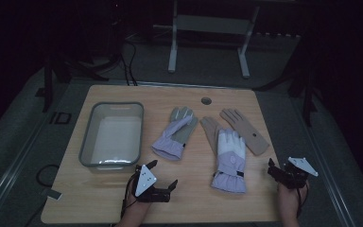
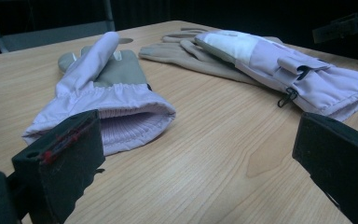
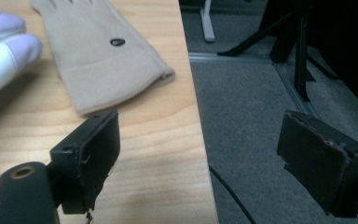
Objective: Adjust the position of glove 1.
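A: Left claw [image 1: 162, 176]?
B: Spread wide, holding nothing, low over the desk [image 1: 194, 203] at about 7 o'clock. In the left gripper view its jaws frame a lilac glove [image 2: 105, 100], cuff opening toward the claw, palm side up, lying flat.

A: Right claw [image 1: 275, 166]?
B: Also spread, empty, at the desk's 4 o'clock edge. One jaw hangs over wood, the other over the floor [image 3: 261, 107].

A: Other items?
B: Second lilac glove [image 1: 229, 161] near centre, overlapping a tan glove [image 1: 211, 130]. Another tan glove [image 1: 244, 131] just beside it toward 2 o'clock. Grey bin [image 1: 112, 134] at 9 o'clock, apart from the gloves.
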Demonstrator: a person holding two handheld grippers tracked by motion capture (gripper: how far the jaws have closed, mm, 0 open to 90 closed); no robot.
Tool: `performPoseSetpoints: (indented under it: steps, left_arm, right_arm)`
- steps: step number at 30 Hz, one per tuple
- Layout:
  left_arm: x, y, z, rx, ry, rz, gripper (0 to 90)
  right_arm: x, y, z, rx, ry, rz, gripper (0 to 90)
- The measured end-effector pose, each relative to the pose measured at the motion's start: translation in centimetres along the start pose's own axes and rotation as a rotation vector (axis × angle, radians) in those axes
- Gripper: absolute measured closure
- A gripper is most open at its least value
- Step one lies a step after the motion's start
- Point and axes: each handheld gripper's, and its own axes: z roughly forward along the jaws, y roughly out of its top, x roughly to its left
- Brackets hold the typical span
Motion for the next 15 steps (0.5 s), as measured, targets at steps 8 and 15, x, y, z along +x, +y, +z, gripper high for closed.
performPoseSetpoints:
  steps: [8, 15]
  left_arm:
    - [0.0, 0.0, 0.0, 0.003, 0.003, -0.004, 2.0]
    - [0.0, 0.0, 0.0, 0.004, 0.003, 0.001, 2.0]
  right_arm:
    - [-1.1, 0.8, -0.3, 0.024, 0.019, 0.009, 11.9]
    - [-2.1, 3.3, -1.4, -0.026, 0.069, 0.018, 11.8]
